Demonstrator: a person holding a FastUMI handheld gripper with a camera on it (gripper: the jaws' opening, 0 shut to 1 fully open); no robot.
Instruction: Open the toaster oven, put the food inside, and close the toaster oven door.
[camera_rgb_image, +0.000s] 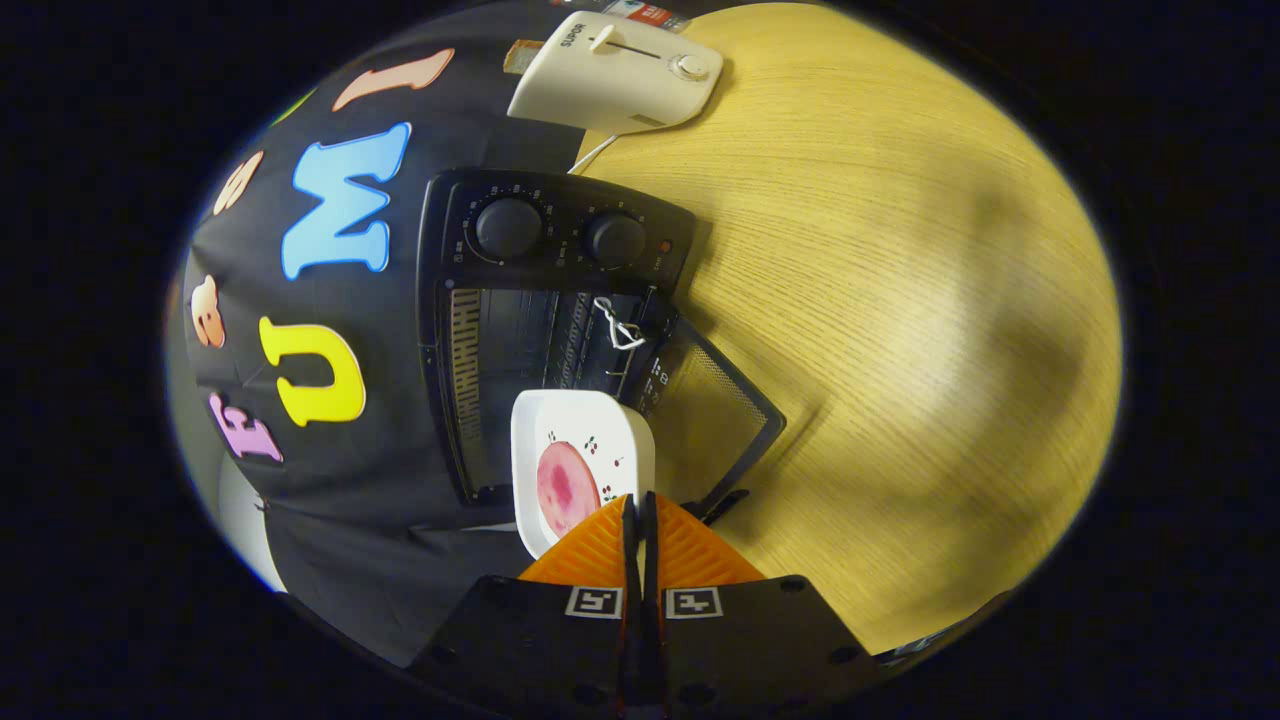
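Observation:
The black toaster oven (555, 240) stands on the wooden table (900, 300) with its glass door (720, 400) swung open, so the dark cavity and rack show. My gripper (640, 497) is shut on the rim of a white square plate (580, 425), with only a thin gap between the fingers. On the plate lies a round pink slice of food (565, 485). The plate hangs just ahead of the fingers, in front of the oven's opening and beside the open door. A white string (618, 325) is tied at the door's handle.
A white pop-up toaster (625, 75) sits beyond the oven on the table, its white cord (595, 152) running toward the oven. The booth's black cloth wall (340, 480) is behind the oven. Wide bare wood lies on the door's side.

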